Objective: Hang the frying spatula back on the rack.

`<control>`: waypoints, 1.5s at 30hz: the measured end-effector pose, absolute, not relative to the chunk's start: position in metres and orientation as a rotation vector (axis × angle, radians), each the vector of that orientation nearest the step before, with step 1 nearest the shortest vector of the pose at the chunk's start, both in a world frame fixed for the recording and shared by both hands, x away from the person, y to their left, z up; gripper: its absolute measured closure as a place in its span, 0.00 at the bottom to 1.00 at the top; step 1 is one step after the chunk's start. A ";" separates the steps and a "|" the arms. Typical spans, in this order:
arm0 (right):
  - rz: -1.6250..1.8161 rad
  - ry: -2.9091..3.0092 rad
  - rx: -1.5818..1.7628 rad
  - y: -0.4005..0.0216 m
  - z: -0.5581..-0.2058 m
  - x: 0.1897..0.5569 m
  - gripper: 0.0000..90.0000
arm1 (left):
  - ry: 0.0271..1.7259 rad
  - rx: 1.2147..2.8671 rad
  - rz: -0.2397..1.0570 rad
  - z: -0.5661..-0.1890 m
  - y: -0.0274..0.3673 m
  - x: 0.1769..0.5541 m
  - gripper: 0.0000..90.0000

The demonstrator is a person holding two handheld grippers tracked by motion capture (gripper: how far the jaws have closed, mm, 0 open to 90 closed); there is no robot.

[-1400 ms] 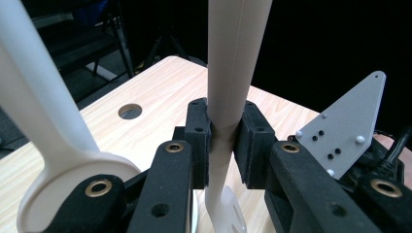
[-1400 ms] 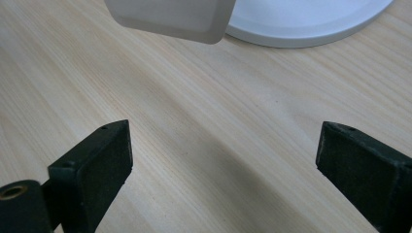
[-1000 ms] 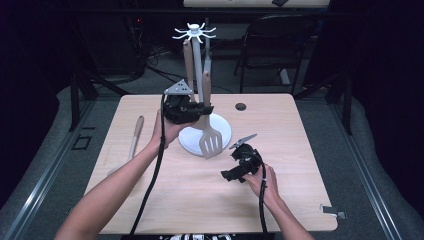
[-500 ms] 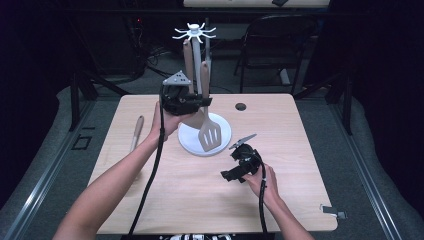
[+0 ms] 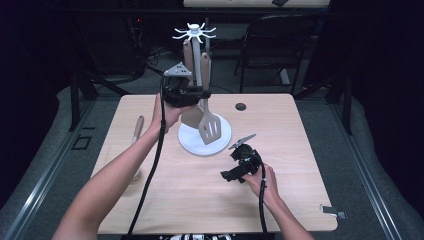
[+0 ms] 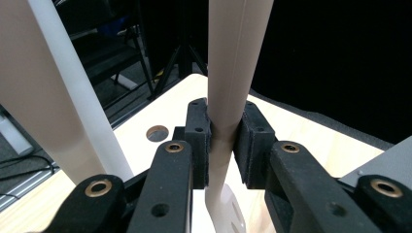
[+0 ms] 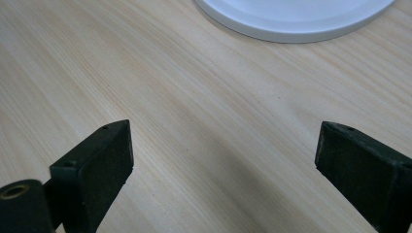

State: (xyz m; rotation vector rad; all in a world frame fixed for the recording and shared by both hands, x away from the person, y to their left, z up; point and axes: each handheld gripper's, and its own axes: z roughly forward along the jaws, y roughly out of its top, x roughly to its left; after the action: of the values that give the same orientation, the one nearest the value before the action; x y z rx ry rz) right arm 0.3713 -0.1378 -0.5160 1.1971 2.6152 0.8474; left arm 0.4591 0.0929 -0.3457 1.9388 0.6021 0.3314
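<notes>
Bench (image 5: 300, 200) carries the white utensil rack (image 5: 196, 75). My left gripper (image 6: 224, 141) has its fingers clamped on the slotted spatula (image 5: 209, 125) handle, spatula upright beside the rack post above the base. My right gripper (image 7: 223, 160) rests low over bare wood, fingers wide, nothing between.

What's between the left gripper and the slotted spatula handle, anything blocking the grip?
Nothing visible. The left gripper has its pads closed directly on the slotted spatula handle; the stand's pole stands beside it, clear of the jaws.
</notes>
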 end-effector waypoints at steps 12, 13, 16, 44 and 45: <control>0.837 2.630 1.192 -0.138 -0.517 0.372 0.07 | 0.621 1.924 0.343 -0.335 0.094 0.467 0.86; 0.838 2.631 1.193 -0.138 -0.517 0.372 0.07 | 0.623 1.920 0.346 -0.334 0.094 0.468 0.86; 0.831 2.642 1.188 -0.138 -0.517 0.373 0.07 | 0.623 1.921 0.345 -0.331 0.094 0.470 0.86; 0.817 2.661 1.176 -0.137 -0.519 0.373 0.07 | 0.708 1.903 0.318 -0.332 0.096 0.489 0.86; 0.814 2.663 1.180 -0.137 -0.519 0.373 0.07 | 0.711 1.903 0.324 -0.333 0.095 0.489 0.86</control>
State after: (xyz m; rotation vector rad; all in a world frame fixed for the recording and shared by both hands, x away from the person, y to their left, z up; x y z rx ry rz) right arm 0.3730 -0.1366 -0.5190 1.1801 2.6631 0.8138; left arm 0.4892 0.0955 -0.3326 1.9027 0.7109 0.3237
